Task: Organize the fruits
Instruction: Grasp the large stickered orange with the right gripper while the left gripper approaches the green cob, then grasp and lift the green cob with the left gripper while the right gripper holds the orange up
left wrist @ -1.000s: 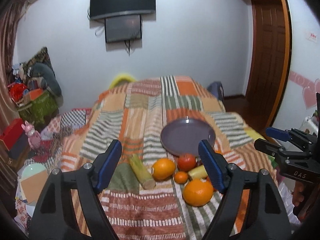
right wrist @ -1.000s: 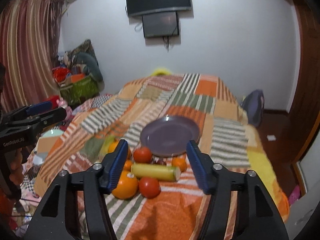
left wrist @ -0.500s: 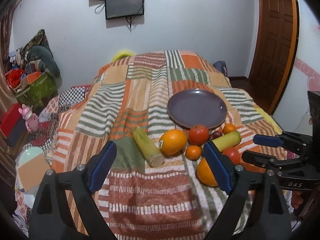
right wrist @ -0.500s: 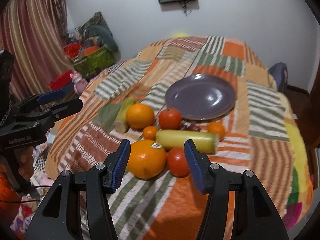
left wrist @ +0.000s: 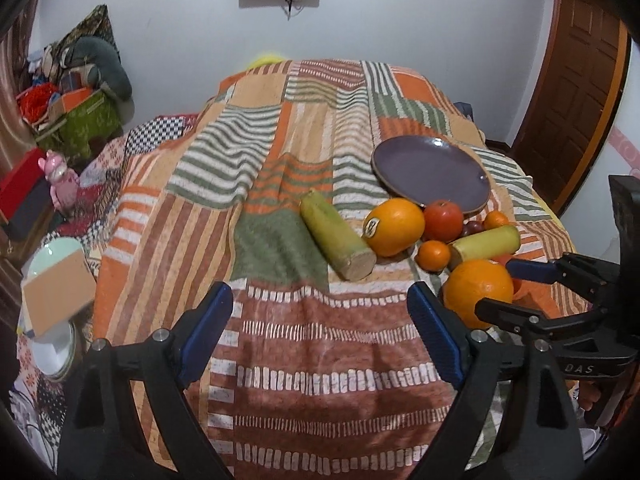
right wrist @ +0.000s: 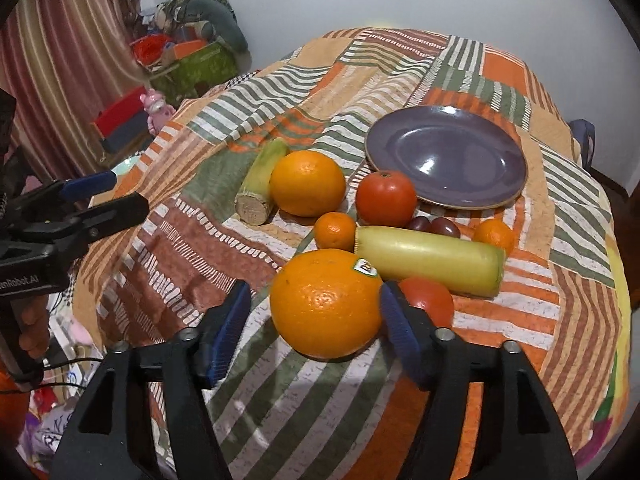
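The purple plate [right wrist: 446, 156] lay bare on the striped quilt [left wrist: 280, 360], and all the fruit sat in a cluster on the near side of it. A tomato [right wrist: 386, 199] touched the plate's near rim, with an orange [right wrist: 307, 189] just beside it and a green stalk [right wrist: 260, 184] further out on that side. Nearer than the tomato lay a small mandarin [right wrist: 335, 231], two dark plums [right wrist: 434, 225], a second mandarin [right wrist: 494, 235] and a yellow stalk [right wrist: 432, 258] lying crosswise. Farthest from the plate were a stickered orange [right wrist: 326, 303] and a second tomato [right wrist: 428, 302] touching it.

The right gripper [right wrist: 316, 334] stood with its jaws wide, having just been opening; the stickered orange sat between its blue pads [right wrist: 226, 332], which did not press on it. The left gripper [left wrist: 320, 334] was wide open over bare quilt, well short of the plate, nothing between its jaws.
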A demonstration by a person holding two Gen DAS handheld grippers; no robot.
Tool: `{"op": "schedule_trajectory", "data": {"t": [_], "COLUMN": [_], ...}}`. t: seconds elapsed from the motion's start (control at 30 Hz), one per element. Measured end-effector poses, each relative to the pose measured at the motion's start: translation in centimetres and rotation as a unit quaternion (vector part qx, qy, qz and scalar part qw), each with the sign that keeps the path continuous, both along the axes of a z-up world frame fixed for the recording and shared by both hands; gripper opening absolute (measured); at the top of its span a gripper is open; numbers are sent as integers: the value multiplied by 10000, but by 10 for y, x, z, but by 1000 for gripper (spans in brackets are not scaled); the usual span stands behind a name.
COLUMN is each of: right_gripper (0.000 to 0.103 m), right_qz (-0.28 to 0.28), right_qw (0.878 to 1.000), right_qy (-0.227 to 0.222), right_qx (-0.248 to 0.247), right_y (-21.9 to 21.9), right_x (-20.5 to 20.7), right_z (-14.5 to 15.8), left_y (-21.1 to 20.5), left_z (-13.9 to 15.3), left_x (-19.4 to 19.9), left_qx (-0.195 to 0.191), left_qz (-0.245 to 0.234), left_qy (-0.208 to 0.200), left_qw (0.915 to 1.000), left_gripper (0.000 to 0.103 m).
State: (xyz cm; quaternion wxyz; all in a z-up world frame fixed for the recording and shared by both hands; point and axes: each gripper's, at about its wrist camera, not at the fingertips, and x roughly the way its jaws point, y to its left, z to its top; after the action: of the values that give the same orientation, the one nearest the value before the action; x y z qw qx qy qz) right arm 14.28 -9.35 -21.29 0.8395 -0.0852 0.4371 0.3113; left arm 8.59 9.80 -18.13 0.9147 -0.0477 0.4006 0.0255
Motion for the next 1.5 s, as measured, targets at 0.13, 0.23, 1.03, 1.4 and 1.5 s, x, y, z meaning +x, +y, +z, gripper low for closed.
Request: {"op": "schedule_trajectory", "data": {"t": [0.13,0.23,1.03,1.4,1.5], "right_gripper": [74,68,63,63,63], "right_qz": [13,56,-876,-1366,-1451], "right_qw": [9992,9969,9937,9883,9873], "right_qy": [-169,-371,-553,-522,-540], "right_qx": [-367,-698,422,443,355], "right_y": [10,17,-57,-96,-104], "right_x": [2,0,19,25,26], "right_z": [-10,-12,43,38,37], "left_y": [4,5,-7,3,7], "left_z": [-7,-11,-65,-59,-52], "left_x": [2,5,97,97,92], "left_qx": [-114,-174,-277,-323,-394], "left_qz": [17,12,29,253,205], "left_qy": [79,134,924,735,712], "left_qw": [9999,9998,9953,9964,9965], "left_gripper": [90,90,80,41,30]}}
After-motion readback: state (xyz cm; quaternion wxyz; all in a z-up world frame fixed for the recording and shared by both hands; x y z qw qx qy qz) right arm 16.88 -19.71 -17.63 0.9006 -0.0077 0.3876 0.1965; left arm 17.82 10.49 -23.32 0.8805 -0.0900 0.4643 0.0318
